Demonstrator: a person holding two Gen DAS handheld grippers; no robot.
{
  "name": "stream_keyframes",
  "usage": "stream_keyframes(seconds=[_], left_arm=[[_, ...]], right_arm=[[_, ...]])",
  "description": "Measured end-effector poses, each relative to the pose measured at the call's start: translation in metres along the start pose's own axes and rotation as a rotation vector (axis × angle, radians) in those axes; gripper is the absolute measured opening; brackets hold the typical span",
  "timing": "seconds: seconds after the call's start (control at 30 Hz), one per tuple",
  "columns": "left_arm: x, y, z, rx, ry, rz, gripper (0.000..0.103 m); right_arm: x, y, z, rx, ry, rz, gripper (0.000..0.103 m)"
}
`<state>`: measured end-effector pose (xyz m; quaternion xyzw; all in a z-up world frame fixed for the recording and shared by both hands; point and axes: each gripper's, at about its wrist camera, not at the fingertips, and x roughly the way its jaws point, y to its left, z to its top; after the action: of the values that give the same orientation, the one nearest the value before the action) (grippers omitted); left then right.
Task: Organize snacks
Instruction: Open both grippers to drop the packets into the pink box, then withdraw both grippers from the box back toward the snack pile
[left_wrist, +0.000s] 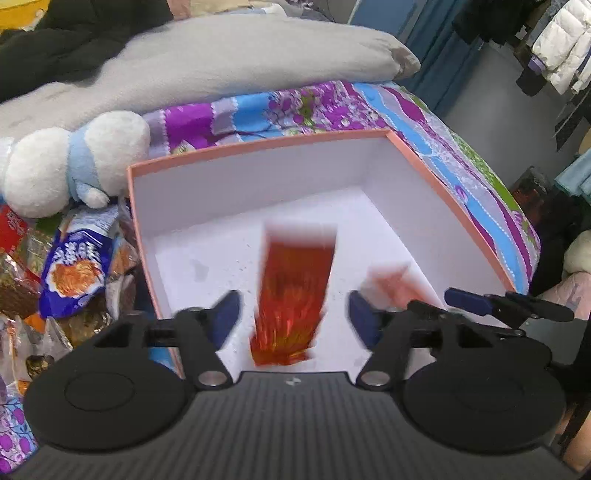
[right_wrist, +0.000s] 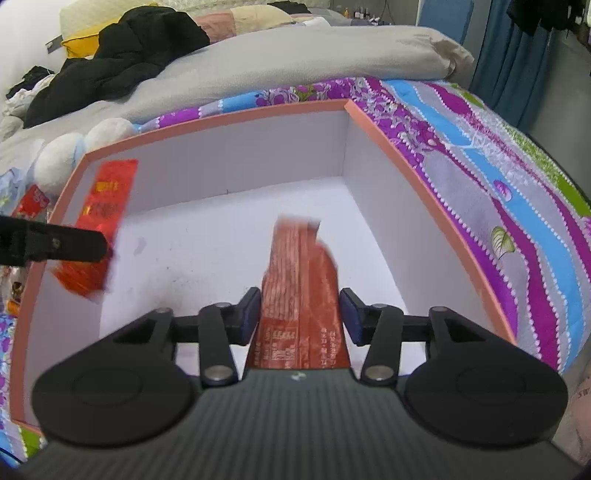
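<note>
Your left hand-held gripper stands released, its red packet blurred between spread pads over the box. Your right hand-held gripper grasps an orange packet loosely inside the same box, ready for release.

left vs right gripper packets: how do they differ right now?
The glossy red-orange packet sits free between the left gripper's wide-open jaws, motion-blurred. The matte salmon packet fills the right gripper's narrower jaws, sharper. Both hang over the open box.
</note>
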<state>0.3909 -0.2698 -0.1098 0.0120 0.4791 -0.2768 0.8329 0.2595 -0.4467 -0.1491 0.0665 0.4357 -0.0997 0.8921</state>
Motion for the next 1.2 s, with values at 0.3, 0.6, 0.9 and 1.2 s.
stream_keyframes(seconds=[0.3,0.6,0.9,1.2], left_arm=[[-0.040,-0.002,0.005,-0.006,-0.088,-0.027,0.083],[-0.111,-0.001,-0.002,0.011,-0.254,-0.024,0.083],[-0.169,0.020,-0.035,0.004,-0.371,-0.005,0.083],[-0.213,0.048,-0.097,0.006,-0.424,0.045,0.083]], right_arm=[[-0.031,-0.005,0.010,0.055,-0.088,0.004,0.052],[-0.097,0.010,0.024,0.068,-0.280,0.036,0.053],[-0.146,0.052,0.002,0.037,-0.406,0.139,0.053],[-0.179,0.097,-0.036,0.004,-0.468,0.211,0.053]])
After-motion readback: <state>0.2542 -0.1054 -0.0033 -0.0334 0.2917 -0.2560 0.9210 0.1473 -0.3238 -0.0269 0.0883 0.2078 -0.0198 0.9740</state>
